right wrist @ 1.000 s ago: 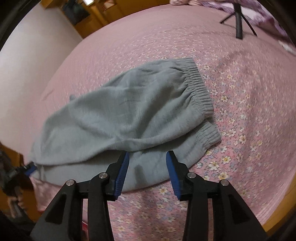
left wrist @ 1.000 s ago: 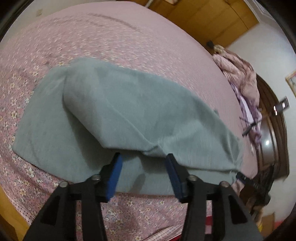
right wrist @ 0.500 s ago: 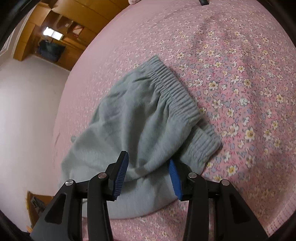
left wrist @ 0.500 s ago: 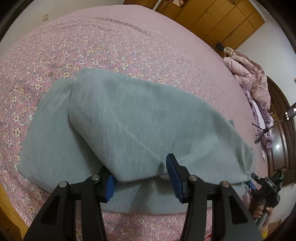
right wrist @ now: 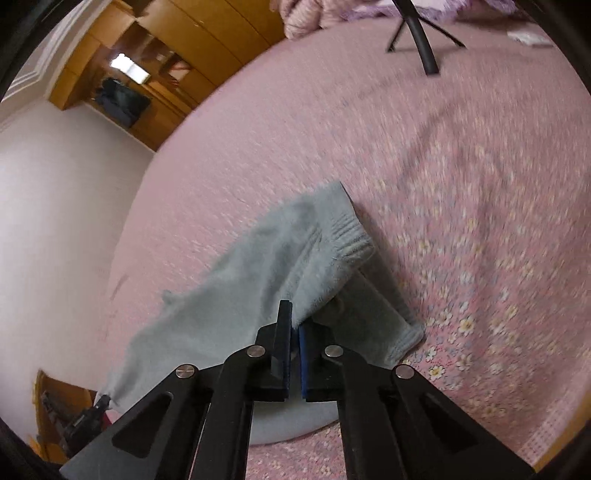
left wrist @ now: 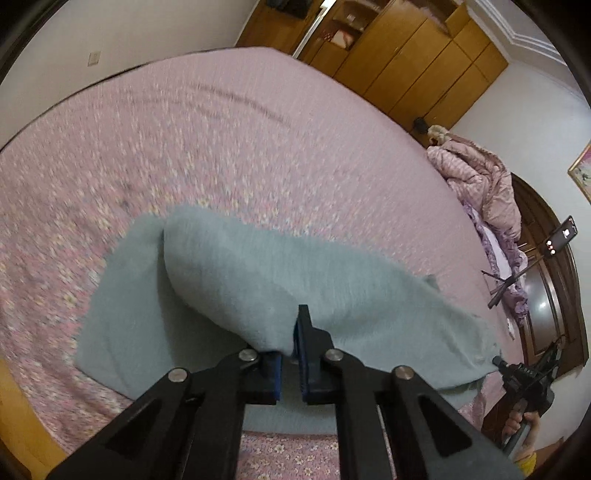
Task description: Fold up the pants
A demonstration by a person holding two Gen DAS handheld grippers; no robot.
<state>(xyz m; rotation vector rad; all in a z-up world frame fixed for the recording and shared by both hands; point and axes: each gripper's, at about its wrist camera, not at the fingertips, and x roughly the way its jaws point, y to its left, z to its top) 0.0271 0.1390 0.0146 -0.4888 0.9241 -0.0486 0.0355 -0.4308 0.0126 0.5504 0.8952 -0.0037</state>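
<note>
Grey-green pants [left wrist: 240,280] lie folded on a pink flowered bed [left wrist: 221,140]. My left gripper [left wrist: 290,347] is shut on the near edge of the upper layer, which rises off the lower layer. In the right wrist view the same pants [right wrist: 258,280] show their ribbed waistband [right wrist: 351,236], and my right gripper [right wrist: 293,332] is shut on the upper layer's edge near that band, lifting it. The lower layer [right wrist: 384,306] still rests on the bed. The other gripper [left wrist: 524,380], held by a hand, shows at the far right of the left wrist view.
A heap of pink bedding [left wrist: 476,177] lies at the bed's far right. A tripod [right wrist: 421,33] stands on the bed beyond the pants. Wooden wardrobes [left wrist: 406,55] line the back wall. The wooden bed frame [left wrist: 14,406] edges the near side.
Both grippers went from open, straddling the pants' near edge, to shut on the upper layer. That layer is now lifted off the lower one, and both views have tilted upward.
</note>
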